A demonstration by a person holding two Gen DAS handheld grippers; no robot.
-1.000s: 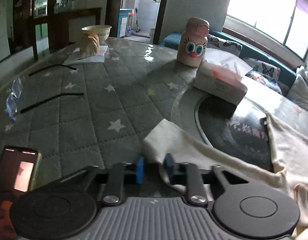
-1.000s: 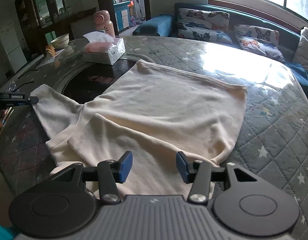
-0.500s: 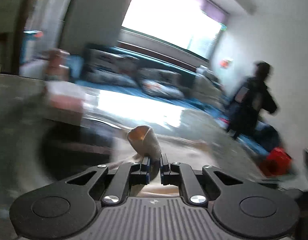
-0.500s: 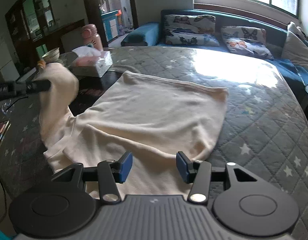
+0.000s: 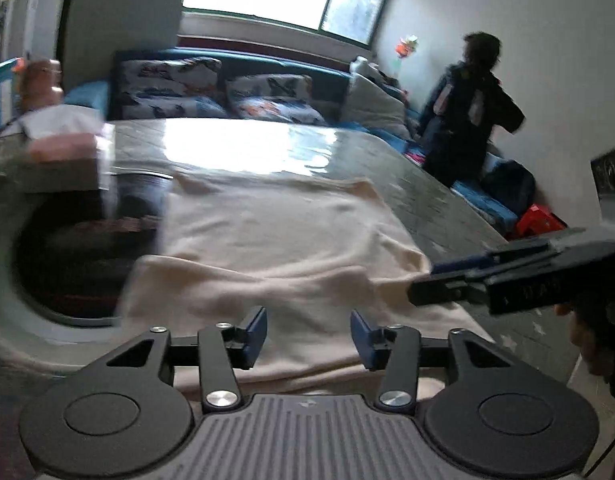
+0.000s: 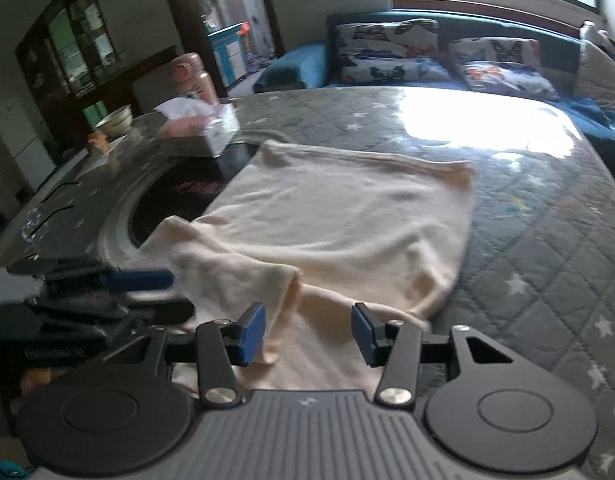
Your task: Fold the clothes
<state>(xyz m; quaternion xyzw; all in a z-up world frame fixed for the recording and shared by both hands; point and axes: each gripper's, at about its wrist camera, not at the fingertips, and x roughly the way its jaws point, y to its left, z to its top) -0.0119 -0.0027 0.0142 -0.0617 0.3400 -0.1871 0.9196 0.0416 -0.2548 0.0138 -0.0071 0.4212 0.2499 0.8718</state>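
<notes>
A cream garment (image 6: 339,216) lies spread on the quilted grey table (image 6: 547,248), one sleeve folded over its body with the cuff (image 6: 287,280) near the front edge. It also shows in the left wrist view (image 5: 275,232). My left gripper (image 5: 307,334) is open and empty, low over the garment's near part; it also shows at the left of the right wrist view (image 6: 169,294). My right gripper (image 6: 309,334) is open and empty over the front hem; it also enters the left wrist view from the right (image 5: 421,282).
A tissue box (image 6: 203,128), a pink bottle (image 6: 191,76) and a bowl (image 6: 115,118) stand at the table's far left. A dark round inset (image 6: 179,196) lies left of the garment. A sofa with cushions (image 6: 447,56) runs behind. A person (image 5: 467,108) stands by the wall.
My left gripper carried the sleeve from the table's left over the garment, then opened and let it go. The sleeve now lies folded on the body. My right gripper stayed open.
</notes>
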